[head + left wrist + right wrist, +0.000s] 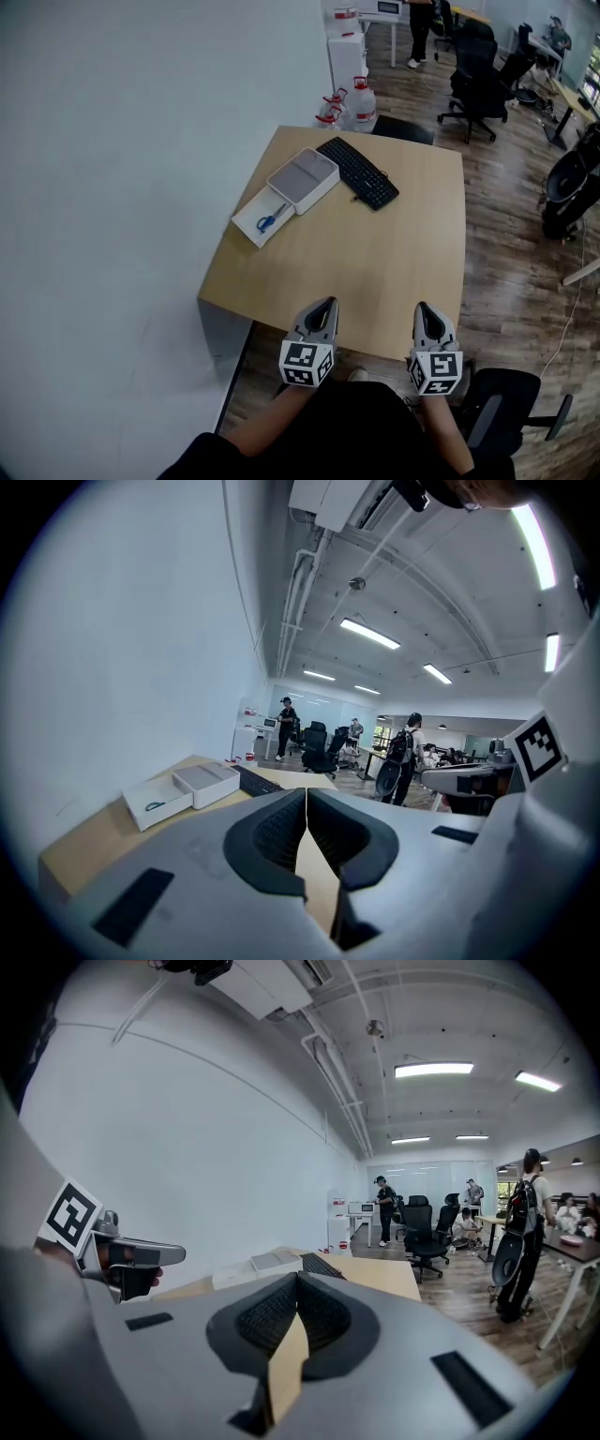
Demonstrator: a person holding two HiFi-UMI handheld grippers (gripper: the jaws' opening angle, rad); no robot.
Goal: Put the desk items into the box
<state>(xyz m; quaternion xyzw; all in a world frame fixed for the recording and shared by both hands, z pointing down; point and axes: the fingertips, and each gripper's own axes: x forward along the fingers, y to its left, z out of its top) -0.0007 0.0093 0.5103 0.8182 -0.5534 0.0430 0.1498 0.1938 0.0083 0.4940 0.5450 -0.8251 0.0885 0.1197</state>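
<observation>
Head view: white box [251, 226], open, at the desk's [375, 272] far left edge, blue-handled scissors [269, 222] inside; grey-topped cover [303, 178] touching it; black keyboard [357, 172] just right. Left gripper [327, 305] and right gripper [422, 309] over the near edge: jaws together, nothing held.

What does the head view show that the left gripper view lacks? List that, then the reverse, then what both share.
Head view only: the black chair at the person's side and the person's forearms. Left gripper view only: the ceiling lights and a person with a backpack. Both: the desk, the white box and the black keyboard.
</observation>
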